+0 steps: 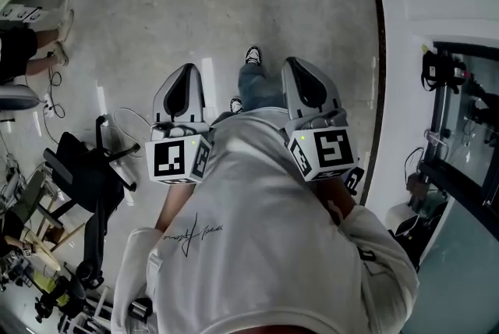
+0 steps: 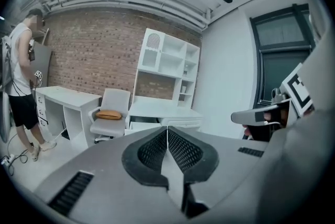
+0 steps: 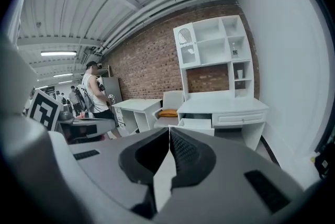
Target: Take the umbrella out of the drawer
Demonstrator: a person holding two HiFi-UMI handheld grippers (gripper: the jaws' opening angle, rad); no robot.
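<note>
White tabletop (image 3: 222, 107) well ahead, drawer (image 3: 197, 124) pulled out; cannot see into it from here, so cannot place the umbrella. Closed tight on nothing, both left tongs (image 2: 167, 138) and right tongs (image 3: 168, 139), side by side over grey floor (image 1: 195, 20). Just left of the drawer, chair (image 2: 111, 108) with orange cushion (image 2: 109, 115); farther left, person (image 2: 21, 87), partly cut off.
</note>
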